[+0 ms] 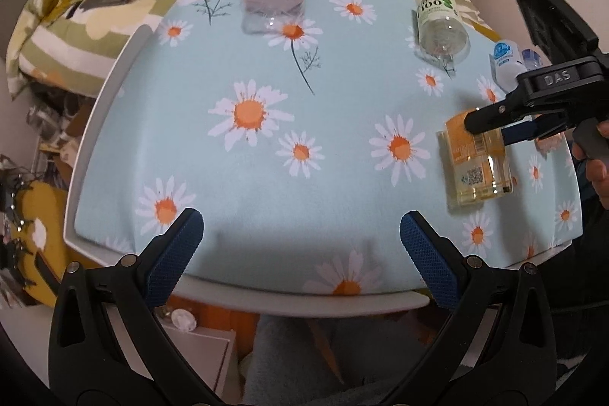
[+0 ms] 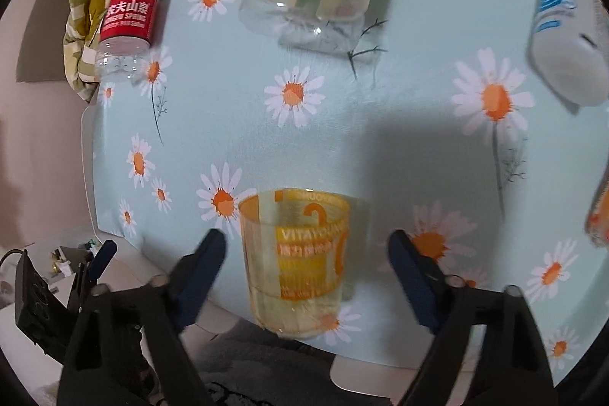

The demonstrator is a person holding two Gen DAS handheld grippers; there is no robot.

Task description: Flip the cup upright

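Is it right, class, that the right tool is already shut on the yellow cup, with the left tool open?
Not quite. In the right wrist view the right tool is open around the yellow cup, not shut on it. The left tool is open.

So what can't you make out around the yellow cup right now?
- Yellow cup: whether the right tongs touch it; right wrist view is motion-blurred.
- Its top in the left wrist view: covered by the right tongs' finger.
- White-and-blue bottle: cut off by the right edge.
- Small items beside it: behind the tong body.
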